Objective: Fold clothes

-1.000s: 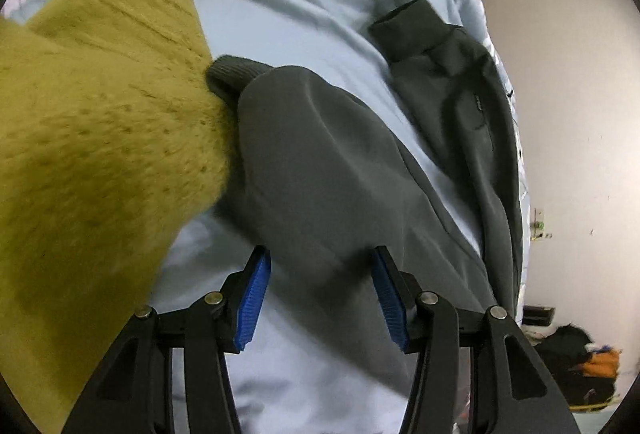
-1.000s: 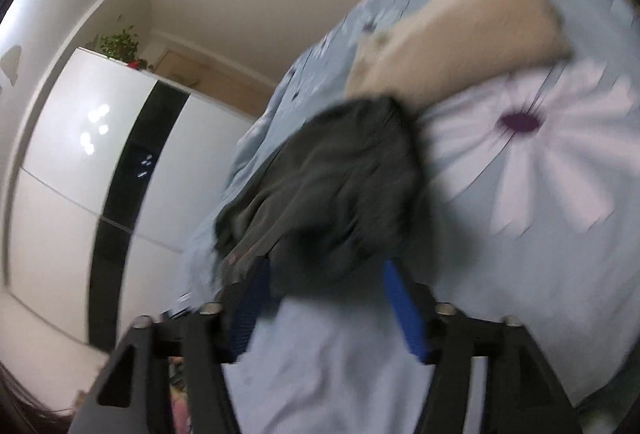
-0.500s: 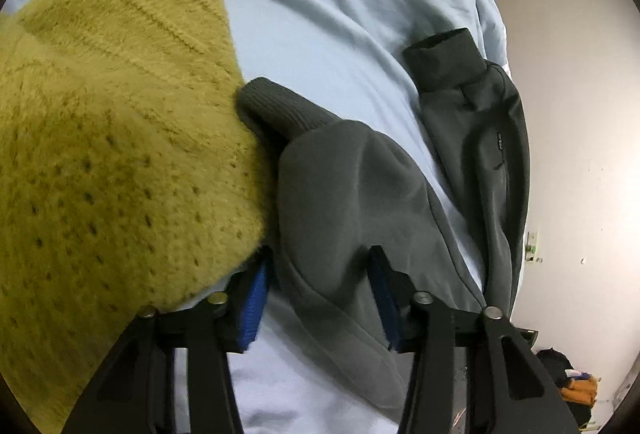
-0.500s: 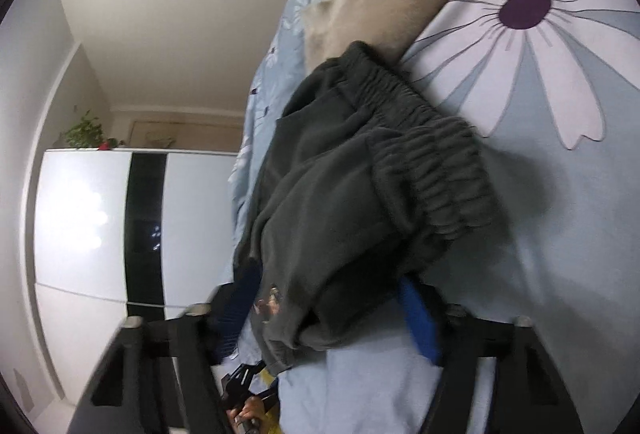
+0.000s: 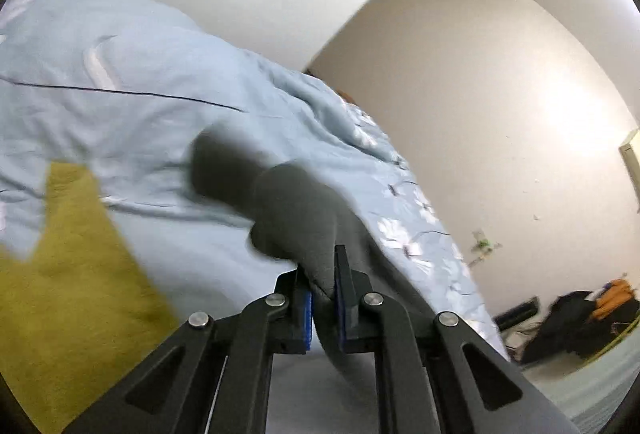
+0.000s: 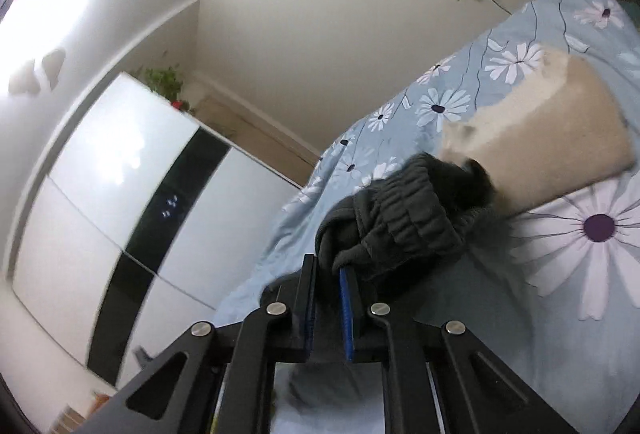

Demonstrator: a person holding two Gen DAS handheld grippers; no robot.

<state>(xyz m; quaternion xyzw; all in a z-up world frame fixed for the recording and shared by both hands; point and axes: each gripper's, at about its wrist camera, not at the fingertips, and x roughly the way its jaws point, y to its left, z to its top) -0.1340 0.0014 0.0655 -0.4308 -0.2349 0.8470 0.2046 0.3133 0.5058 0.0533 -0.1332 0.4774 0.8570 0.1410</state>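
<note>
A dark grey garment lies on the light blue bed. In the left wrist view my left gripper [image 5: 322, 284] is shut on a fold of the grey garment [image 5: 296, 209] and holds it off the bedding. In the right wrist view my right gripper [image 6: 328, 290] is shut on the grey garment's [image 6: 404, 222] bunched elastic waistband end, lifted above the floral duvet [image 6: 580, 294].
A mustard-yellow knit sweater [image 5: 68, 298] lies at the left of the bed. A beige garment [image 6: 548, 137] lies beyond the grey one. A white and black wardrobe [image 6: 132, 193] stands by the bed. Dark and orange clothes [image 5: 580, 318] lie on the floor by the wall.
Both grippers have closed on the grey garment and lifted it. Both views have tilted up toward the walls.
</note>
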